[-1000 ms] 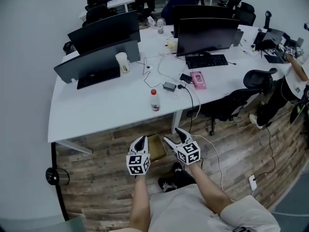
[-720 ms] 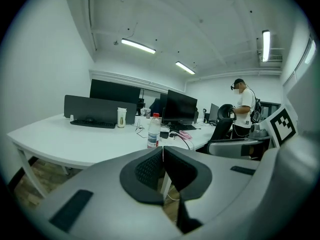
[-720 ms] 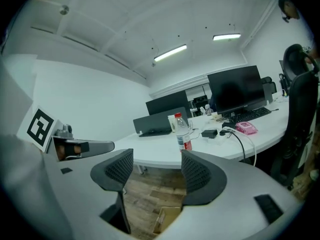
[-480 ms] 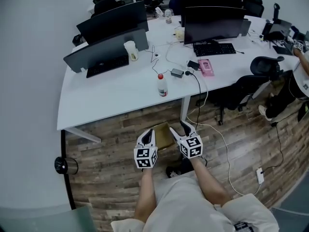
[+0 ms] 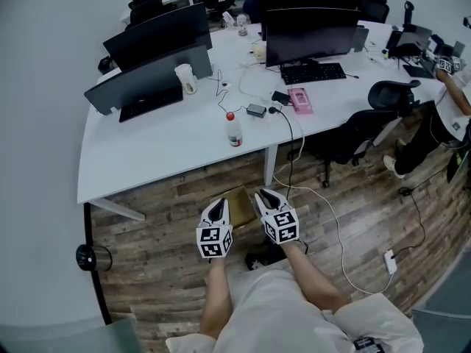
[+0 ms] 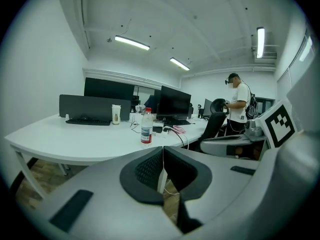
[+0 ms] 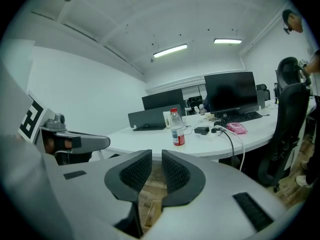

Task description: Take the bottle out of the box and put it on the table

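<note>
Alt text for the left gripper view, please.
The left claw, jaws shut and empty, faces a clear plastic bottle with a red cap standing upright on a white curved table. Black monitors stand behind it.

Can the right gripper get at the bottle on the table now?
Probably, once opened wider: the right gripper has just been closing its jaws on nothing, and the bottle stands clear near the table edge.

Cardboard box [image 5: 240,198] on the floor, half hidden behind left gripper [image 5: 217,206] and right gripper [image 5: 267,197]; bottle [image 5: 233,130] label illegibly small.
</note>
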Action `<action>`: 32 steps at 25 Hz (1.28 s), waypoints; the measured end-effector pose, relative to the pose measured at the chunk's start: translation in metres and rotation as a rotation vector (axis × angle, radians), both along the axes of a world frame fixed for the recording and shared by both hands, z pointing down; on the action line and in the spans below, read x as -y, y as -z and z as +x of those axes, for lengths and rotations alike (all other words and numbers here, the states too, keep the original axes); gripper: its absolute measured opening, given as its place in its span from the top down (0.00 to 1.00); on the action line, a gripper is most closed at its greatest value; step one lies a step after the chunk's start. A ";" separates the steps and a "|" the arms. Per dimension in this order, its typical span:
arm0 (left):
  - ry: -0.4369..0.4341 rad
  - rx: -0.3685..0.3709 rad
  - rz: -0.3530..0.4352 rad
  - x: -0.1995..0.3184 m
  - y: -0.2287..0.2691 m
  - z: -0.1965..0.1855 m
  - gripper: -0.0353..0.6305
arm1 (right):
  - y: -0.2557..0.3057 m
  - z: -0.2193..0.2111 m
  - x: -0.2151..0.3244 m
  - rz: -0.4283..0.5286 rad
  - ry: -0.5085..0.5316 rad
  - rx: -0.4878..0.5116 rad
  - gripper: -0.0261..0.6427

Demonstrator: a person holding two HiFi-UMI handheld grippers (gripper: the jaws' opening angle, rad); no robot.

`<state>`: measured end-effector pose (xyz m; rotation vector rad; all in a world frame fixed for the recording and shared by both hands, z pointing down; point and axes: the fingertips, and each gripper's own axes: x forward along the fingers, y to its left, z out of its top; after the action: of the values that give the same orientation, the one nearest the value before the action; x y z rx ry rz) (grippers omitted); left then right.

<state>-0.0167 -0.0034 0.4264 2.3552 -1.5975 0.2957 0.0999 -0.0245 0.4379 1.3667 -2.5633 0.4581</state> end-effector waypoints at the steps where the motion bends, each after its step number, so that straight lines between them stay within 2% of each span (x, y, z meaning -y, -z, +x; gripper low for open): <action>1: 0.002 -0.006 -0.001 -0.001 0.000 0.001 0.92 | -0.001 0.001 -0.001 -0.003 -0.004 -0.002 0.84; 6: 0.022 -0.023 -0.008 -0.002 -0.003 -0.002 0.92 | 0.000 0.004 -0.001 -0.003 -0.002 -0.004 0.90; 15: 0.043 -0.029 -0.024 -0.002 -0.010 -0.009 0.92 | 0.000 -0.004 0.000 -0.012 0.029 -0.009 0.90; 21: 0.037 -0.033 -0.047 -0.008 -0.017 -0.007 0.92 | -0.010 0.000 -0.010 -0.057 0.021 -0.025 0.90; 27: 0.051 -0.028 -0.033 -0.006 -0.013 -0.017 0.92 | -0.004 0.004 -0.008 -0.056 0.020 -0.026 0.90; 32: 0.062 -0.020 -0.057 -0.018 -0.019 -0.027 0.92 | -0.006 0.006 -0.014 -0.074 0.010 -0.008 0.90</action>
<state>-0.0438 0.0145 0.4453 2.2539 -1.6276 0.2993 0.1055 -0.0102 0.4438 1.3272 -2.5193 0.5396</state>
